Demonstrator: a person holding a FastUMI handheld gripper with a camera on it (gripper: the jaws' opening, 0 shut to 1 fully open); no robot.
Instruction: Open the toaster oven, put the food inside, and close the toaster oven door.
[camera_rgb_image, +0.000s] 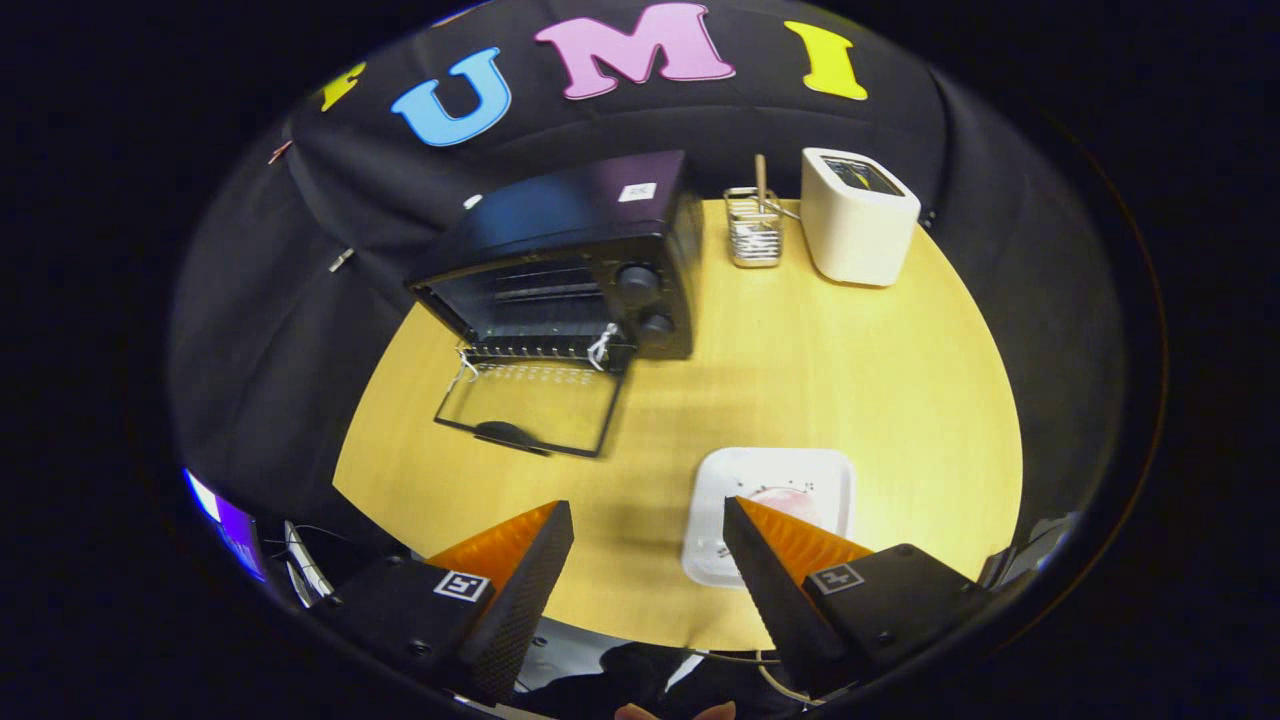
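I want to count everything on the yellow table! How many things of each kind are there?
Black toaster oven, door open: 1
White slot toaster: 1
Wire utensil holder: 1
White square plate with pink food: 1
Total: 4, with the open gripper above.

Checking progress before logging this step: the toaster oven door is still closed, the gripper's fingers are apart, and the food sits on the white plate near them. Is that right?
Not quite. The gripper view shows the toaster oven with its glass door already folded down flat on the table, so it is open. The rest holds: the gripper is open, and the food sits on the white plate by one finger.
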